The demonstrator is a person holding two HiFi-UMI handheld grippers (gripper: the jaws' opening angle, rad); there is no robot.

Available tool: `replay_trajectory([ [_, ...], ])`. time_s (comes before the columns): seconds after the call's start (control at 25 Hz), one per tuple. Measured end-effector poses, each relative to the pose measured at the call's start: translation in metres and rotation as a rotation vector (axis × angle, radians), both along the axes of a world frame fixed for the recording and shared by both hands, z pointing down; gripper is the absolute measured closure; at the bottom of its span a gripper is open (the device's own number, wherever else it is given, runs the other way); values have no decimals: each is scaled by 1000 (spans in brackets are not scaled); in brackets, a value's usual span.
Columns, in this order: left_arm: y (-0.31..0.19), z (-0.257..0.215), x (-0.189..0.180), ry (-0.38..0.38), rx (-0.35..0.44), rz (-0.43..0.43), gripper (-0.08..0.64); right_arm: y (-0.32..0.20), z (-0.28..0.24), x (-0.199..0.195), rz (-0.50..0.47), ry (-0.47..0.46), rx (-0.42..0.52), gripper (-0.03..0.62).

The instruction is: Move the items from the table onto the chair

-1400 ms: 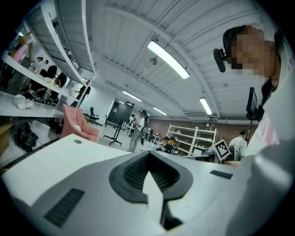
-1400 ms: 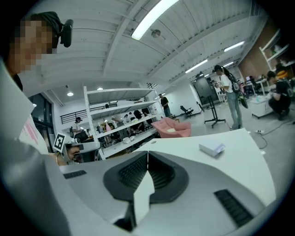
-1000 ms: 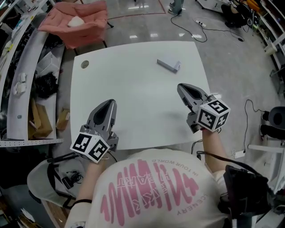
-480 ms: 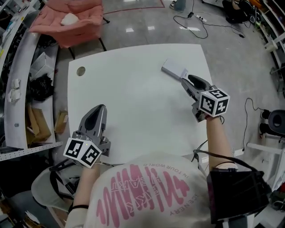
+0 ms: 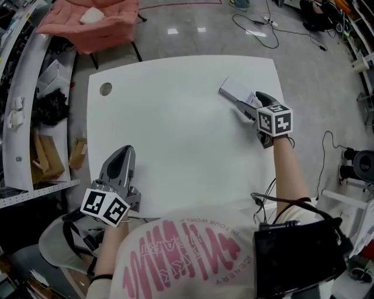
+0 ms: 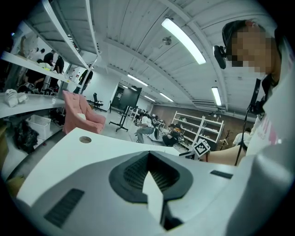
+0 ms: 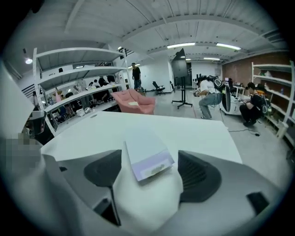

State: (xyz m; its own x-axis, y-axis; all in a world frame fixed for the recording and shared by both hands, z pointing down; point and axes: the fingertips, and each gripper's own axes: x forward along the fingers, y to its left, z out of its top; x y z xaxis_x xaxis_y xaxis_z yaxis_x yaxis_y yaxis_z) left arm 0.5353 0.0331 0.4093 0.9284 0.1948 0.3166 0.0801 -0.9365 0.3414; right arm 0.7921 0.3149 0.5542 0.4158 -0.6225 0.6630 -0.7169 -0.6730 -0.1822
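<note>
Near table (image 5: 175,134) edge, box (image 7: 145,154) between right gripper (image 7: 150,174) jaws, just widened

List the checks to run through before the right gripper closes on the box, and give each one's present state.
1. Right gripper open wide enough: ok; its jaws have just been opening and stand apart.
2. Box between the jaws: ok; its near end lies between them, pads not yet pressing.
3. Box flat on the table: ok.
4. Left gripper out of the way: ok; shut, empty, at the table's near left edge.
5. Room on the pink chair: ok; one white item lies there, seat showing beside it.
</note>
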Motion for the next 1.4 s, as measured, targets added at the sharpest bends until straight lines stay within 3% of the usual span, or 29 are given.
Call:
replay_trajectory([
  [0.12,-3,1,-7,-9,6,-9,552,-1,9,1,-24,-15,-42,185],
  [0.44,-8,0,-14,-16,4,-33,552,-2,17,5,-57,-5,-131,187],
  [0.52,-8,1,-13,-14,3,-31,552,-3,17,5,-45,-17,-124,239],
  [0.64,-7,5,-9,-15,6,-20,552,-7,12,5,-30,-18,-92,258],
  [0.88,7,-5,-11,29,7,-8,552,-8,-25,-19,-42,20,10,270],
  [1.04,24,-19,-23,75,17,-5,552,-19,-61,-56,-70,-13,164,270],
  [1.2,43,-25,-36,110,30,-26,552,-39,-92,-104,-177,-6,276,270],
  [1.4,62,-39,-79,147,50,-97,552,-70,-137,-180,-357,4,382,270],
])
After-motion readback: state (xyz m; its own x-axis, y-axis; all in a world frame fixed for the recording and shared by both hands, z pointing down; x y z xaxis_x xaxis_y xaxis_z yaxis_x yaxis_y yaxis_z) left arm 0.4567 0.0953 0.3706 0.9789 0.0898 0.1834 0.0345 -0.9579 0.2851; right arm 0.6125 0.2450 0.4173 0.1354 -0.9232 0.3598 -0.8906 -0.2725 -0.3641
